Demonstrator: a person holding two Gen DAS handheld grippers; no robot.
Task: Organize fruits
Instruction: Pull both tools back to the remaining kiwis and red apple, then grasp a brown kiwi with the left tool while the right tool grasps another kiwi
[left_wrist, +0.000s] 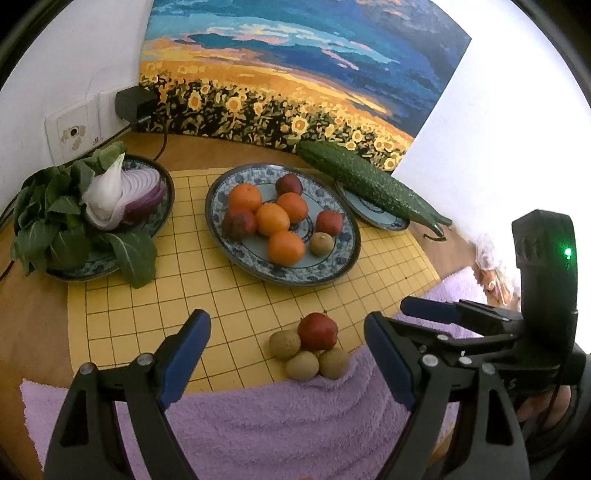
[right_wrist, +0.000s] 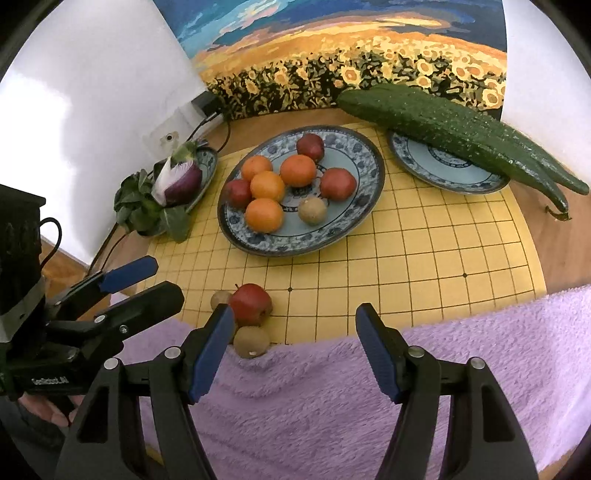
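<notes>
A large blue-patterned plate in the middle of the yellow grid mat holds several oranges, red apples and one brown kiwi. A loose red apple and three brown kiwis lie together at the mat's near edge, against the purple towel. My left gripper is open and empty, low over the towel just in front of this pile. My right gripper is open and empty, with the pile beside its left finger.
A plate at the left holds a cut red onion and leafy greens. A small plate at the right carries long cucumbers. A purple towel covers the front. A sunflower painting, wall socket and charger stand behind.
</notes>
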